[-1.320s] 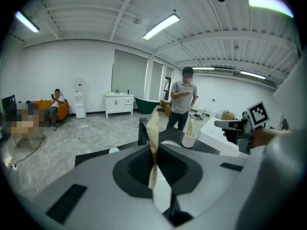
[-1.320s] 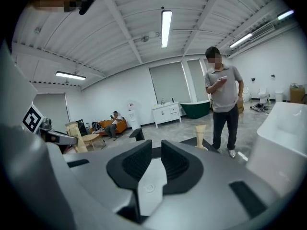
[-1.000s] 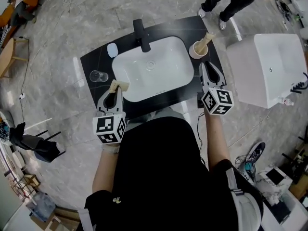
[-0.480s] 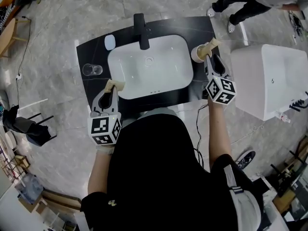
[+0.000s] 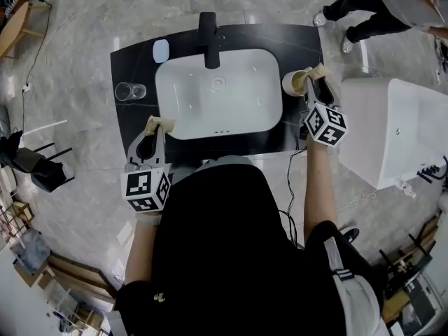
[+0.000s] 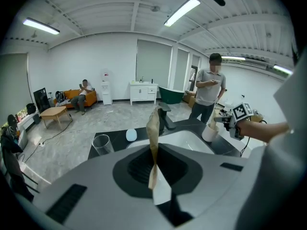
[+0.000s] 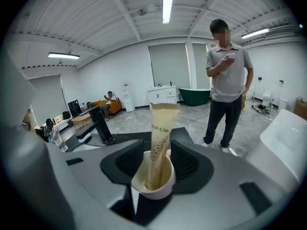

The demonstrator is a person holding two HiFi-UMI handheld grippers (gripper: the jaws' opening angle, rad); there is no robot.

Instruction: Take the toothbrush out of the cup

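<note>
1. The right claw (image 7: pixel 156 137) is released. Its jaws have just been opening and now stand wide on either side of the white cup (image 7: pixel 154 191), not pressing it. The left claw (image 6: pixel 154 147) is clenched on a thin tan packet (image 6: pixel 153 126), held edge-on.
2. The black counter (image 5: pixel 133 61) spreads beneath and ahead of both claws.
3. A white fixture (image 5: pixel 399 131) stands off the counter, to the right of the right claw.
4. The white basin (image 5: pixel 231 110) lies ahead of the left claw and to the left of the right one.
5. The black tap (image 5: pixel 208 37) rises beyond the basin, farther ahead than either claw.
6. A clear glass (image 5: pixel 129 91) stands ahead and left of the left claw.
7. The wrapped toothbrush (image 7: pixel 160 123) stands in the cup, its tan paper top rising between the right claw's jaws.
</note>
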